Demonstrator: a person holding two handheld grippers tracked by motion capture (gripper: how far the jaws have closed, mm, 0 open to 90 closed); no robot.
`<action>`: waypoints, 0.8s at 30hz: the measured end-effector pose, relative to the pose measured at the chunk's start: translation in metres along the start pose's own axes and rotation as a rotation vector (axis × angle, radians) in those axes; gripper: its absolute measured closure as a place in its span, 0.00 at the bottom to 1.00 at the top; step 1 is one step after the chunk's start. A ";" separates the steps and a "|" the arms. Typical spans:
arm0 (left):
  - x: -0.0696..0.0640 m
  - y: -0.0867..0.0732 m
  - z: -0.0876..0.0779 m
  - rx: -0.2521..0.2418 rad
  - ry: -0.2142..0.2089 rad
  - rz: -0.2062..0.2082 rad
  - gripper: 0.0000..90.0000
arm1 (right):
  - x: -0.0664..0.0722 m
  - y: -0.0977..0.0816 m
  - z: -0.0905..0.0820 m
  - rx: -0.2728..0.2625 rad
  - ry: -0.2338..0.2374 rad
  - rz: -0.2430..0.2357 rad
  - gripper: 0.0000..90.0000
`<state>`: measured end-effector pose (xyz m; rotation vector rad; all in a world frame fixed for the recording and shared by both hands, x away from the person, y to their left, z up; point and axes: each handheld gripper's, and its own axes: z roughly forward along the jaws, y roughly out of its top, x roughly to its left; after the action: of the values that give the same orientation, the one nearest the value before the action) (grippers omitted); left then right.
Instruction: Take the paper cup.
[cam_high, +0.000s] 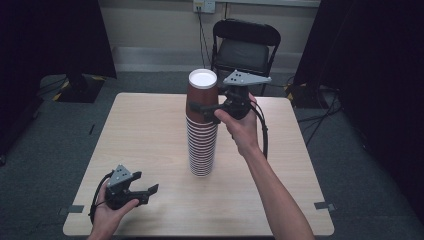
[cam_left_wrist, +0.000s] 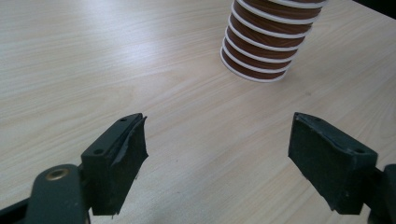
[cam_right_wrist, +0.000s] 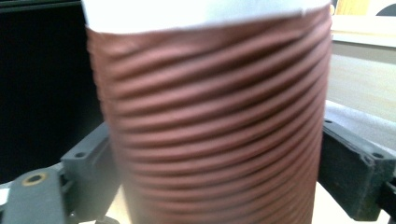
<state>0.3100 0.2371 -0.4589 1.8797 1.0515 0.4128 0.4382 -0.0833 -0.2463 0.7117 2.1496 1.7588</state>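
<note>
A tall stack of brown ribbed paper cups (cam_high: 201, 145) stands upside down at the middle of the wooden table (cam_high: 145, 130). Its lowest rims (cam_left_wrist: 266, 42) show in the left gripper view. My right gripper (cam_high: 197, 103) reaches in level from the right at the topmost cup (cam_high: 202, 95). In the right gripper view that cup (cam_right_wrist: 210, 116) sits blurred between the two jaws of the right gripper (cam_right_wrist: 215, 163), which flank its sides without visibly squeezing it. My left gripper (cam_high: 146, 182) rests near the table's front left, open with nothing in it, its jaws (cam_left_wrist: 217, 144) pointing toward the stack.
A black folding chair (cam_high: 245, 47) stands beyond the far table edge. Dark curtains hang at both sides, and cables run over the grey floor. Bare wood lies left and right of the stack.
</note>
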 end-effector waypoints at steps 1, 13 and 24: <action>0.000 0.000 0.000 -0.001 -0.003 0.001 0.21 | -0.001 -0.002 0.004 0.012 0.011 -0.001 0.11; 0.000 0.000 0.000 0.002 -0.001 0.000 0.21 | 0.001 -0.012 0.013 0.031 -0.016 -0.024 0.10; 0.000 0.000 0.001 0.005 -0.002 0.002 0.21 | 0.002 -0.011 0.012 0.023 -0.020 -0.048 0.11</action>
<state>0.3102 0.2368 -0.4594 1.8847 1.0502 0.4093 0.4407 -0.0737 -0.2600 0.6749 2.1584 1.6988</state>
